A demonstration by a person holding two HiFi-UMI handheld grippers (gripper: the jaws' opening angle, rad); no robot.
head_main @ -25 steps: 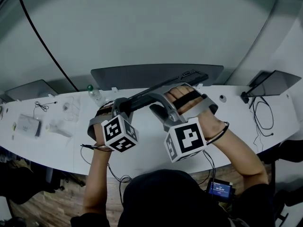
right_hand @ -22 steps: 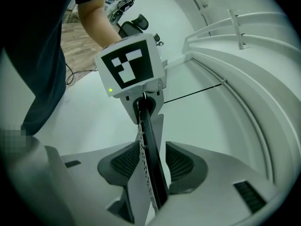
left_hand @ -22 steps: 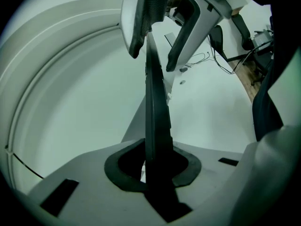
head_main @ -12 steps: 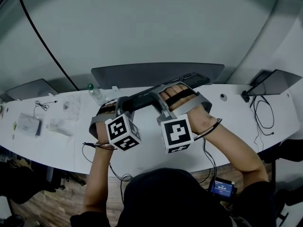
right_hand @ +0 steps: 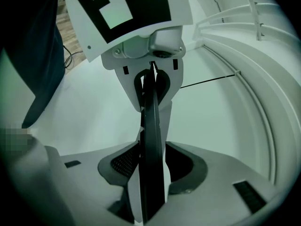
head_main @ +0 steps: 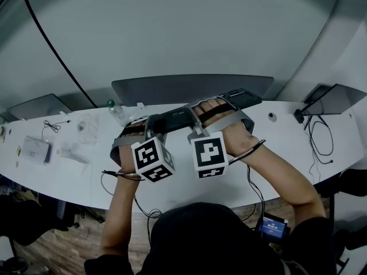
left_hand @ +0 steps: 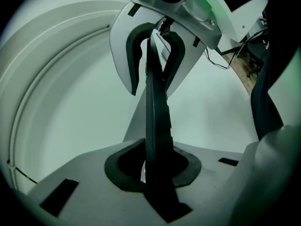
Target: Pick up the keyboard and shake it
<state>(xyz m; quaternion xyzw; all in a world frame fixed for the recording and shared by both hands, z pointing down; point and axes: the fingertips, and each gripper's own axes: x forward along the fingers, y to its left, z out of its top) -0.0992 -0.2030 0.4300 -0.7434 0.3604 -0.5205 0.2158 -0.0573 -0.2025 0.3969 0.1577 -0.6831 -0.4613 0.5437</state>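
A dark keyboard hangs above the white desk, held between both grippers and running from centre up to the right. My left gripper is shut on its left end. My right gripper is clamped on it further right. In the left gripper view the keyboard shows edge-on, rising from my left gripper to the right gripper's jaws. The right gripper view shows the same thin edge pinched in my right gripper, with the left gripper beyond.
A grey panel stands along the desk's back edge. A green-capped bottle, a plastic bag and small white items lie at the left. Dark screens stand at far left and far right, with cables.
The right gripper has shifted left and toward the desk's back, closer to the left one. The keyboard's right end has swung a little right and lower. The left gripper barely moved.
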